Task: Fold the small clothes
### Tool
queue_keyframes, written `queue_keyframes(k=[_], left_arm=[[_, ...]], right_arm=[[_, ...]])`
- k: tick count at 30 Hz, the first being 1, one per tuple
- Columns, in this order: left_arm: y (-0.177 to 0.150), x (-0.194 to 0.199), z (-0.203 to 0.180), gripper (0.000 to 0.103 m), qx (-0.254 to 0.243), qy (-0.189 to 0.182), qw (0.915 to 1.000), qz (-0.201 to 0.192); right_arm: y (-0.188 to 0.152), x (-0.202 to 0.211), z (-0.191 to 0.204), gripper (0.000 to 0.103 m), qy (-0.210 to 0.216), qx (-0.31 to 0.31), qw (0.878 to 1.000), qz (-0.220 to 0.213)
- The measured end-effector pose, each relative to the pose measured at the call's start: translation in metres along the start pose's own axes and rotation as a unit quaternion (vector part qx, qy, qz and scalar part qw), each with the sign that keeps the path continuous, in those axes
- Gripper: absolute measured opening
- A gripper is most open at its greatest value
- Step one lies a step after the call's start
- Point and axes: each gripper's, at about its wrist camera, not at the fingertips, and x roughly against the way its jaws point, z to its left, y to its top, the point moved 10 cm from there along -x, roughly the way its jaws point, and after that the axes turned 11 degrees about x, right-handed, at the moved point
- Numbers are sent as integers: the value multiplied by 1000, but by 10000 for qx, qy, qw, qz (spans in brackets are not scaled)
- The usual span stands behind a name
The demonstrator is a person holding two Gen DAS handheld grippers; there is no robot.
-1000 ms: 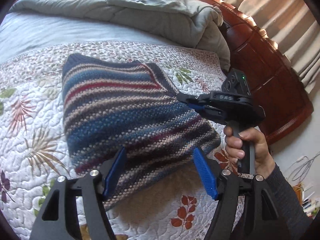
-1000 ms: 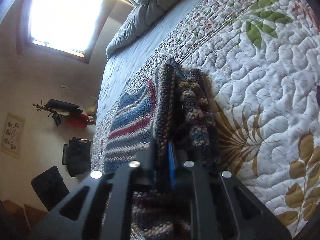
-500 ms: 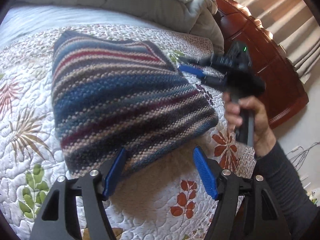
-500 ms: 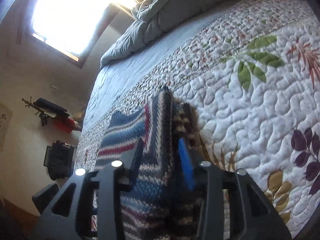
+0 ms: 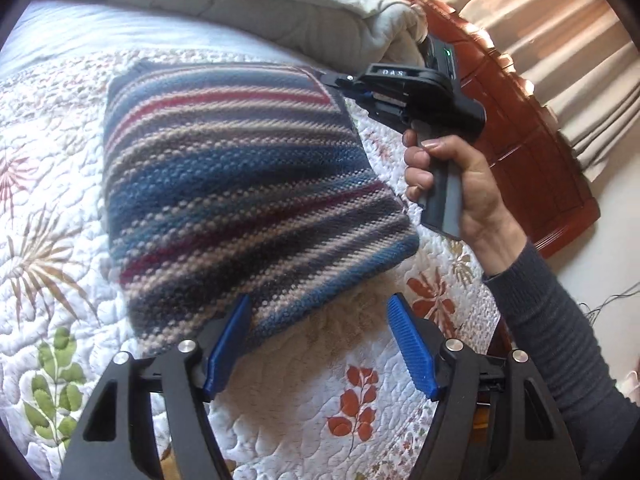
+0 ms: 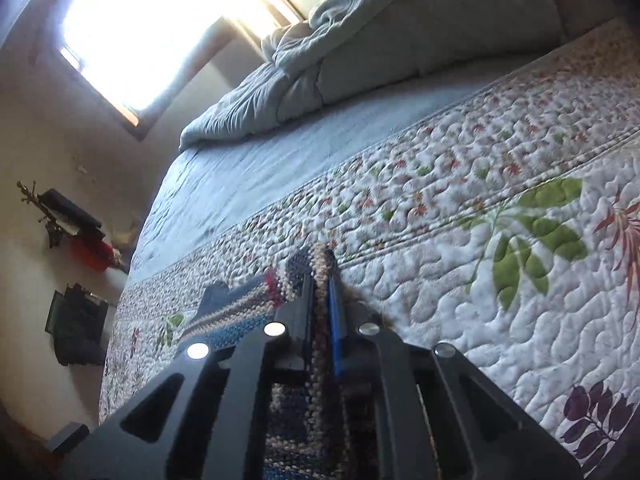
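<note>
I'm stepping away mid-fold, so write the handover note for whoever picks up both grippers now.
Right gripper: shut on the far corner edge of the striped knit; a thin layer of it sits between the pads.
Left gripper: open and holding nothing, at the knit's near edge with that edge between its fingers, pads not pressing.
Knit: lies as a folded, roughly square bundle on the floral quilt, with the grey duvet bunched beyond it.
Done: the main folds appear to be made.
Left: probably release or square up the far corner, then tidy the near edge.
</note>
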Motion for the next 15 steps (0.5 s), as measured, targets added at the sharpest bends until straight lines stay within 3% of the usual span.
queue_keyframes(k=[2,4,6,10,12,15], left_arm=[[2,-3,3,72,52,-2,10000,19],[0,-10,13,72,155,77,9998,110],[-3,-13,18,72,268,110,9993,217],[-7,3,13,72,245,-50,9996,119],[-7,14,9,73,189,-115,9998,-6],[-8,22,13,75,166,-82,9998,-97]], right_arm=[[-16,-22,-13,6,-146,-165,9988,428],[-38,-41,-20,15,-237,-309,9958,832],[-45,-34,-24,37,-196,-518,9954,783],[-53,12,-12,42,392,-506,9957,676],[-63,31,-6,55,536,-520,9948,692],[-87,46,-6,64,563,-551,9933,845]])
